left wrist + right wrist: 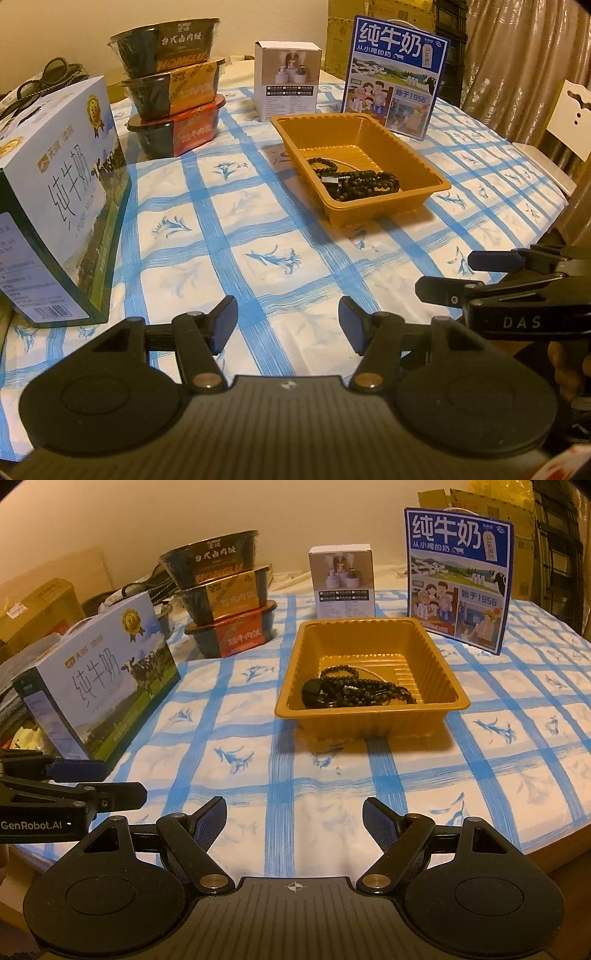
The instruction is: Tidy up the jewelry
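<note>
A gold plastic tray [410, 147] [436, 664] stands on the blue-checked tablecloth. Dark bead strings [365, 181] [365, 690] lie heaped in its near end, with a small dark piece [330, 181] [312, 692] among them. My left gripper [288, 325] is open and empty, low over the cloth, well short of the tray. My right gripper [294, 821] is open and empty, also near the table's front. Each gripper shows at the edge of the other's view: the right gripper's fingers [447, 291] and the left gripper's fingers [110, 795].
A milk carton box [55, 206] [99, 686] lies at the left. Three stacked food bowls [173, 85] [229, 590], a small white box [288, 77] [343, 583] and an upright blue milk box [395, 74] [458, 576] stand behind the tray. A white chair [569, 118] is at the right.
</note>
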The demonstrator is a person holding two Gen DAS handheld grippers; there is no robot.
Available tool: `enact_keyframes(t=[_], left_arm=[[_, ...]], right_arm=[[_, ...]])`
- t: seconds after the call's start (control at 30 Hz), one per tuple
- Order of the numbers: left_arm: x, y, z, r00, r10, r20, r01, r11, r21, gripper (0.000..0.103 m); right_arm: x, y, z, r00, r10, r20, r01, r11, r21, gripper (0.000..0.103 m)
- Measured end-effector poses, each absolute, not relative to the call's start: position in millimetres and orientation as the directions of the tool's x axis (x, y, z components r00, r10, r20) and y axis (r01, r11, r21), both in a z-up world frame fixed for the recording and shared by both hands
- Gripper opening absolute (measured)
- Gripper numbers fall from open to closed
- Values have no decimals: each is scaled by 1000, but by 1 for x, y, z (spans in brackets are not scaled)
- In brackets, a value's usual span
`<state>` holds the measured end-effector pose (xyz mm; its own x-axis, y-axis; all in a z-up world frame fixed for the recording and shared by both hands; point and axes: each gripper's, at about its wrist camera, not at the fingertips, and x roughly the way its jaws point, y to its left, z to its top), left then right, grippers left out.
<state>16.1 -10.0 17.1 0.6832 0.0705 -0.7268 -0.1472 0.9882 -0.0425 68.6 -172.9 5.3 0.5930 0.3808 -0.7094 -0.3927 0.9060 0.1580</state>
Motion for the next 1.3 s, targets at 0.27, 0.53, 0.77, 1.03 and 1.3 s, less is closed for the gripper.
enact_keyframes(t=[0.27,0.53,0.77,1.03,1.3], left_arm=[[17,-12,16,679,70,-730,-145,989,-40,58],[18,-11,15,680,68,-730,-141,989,-39,58],[19,-12,15,681,69,-729,-141,989,-38,58],[19,-12,15,681,70,-729,-141,989,-37,58],[20,-10,16,684,76,-726,-142,989,-31,58]], right_arm=[[70,-174,4,593,382,-708,-391,906,161,80],[70,-174,4,593,382,-708,-391,906,162,80],[71,-174,4,594,382,-708,-391,906,161,80],[71,-174,4,594,381,-708,-390,907,161,80],[73,-174,3,595,379,-709,-391,907,158,80]])
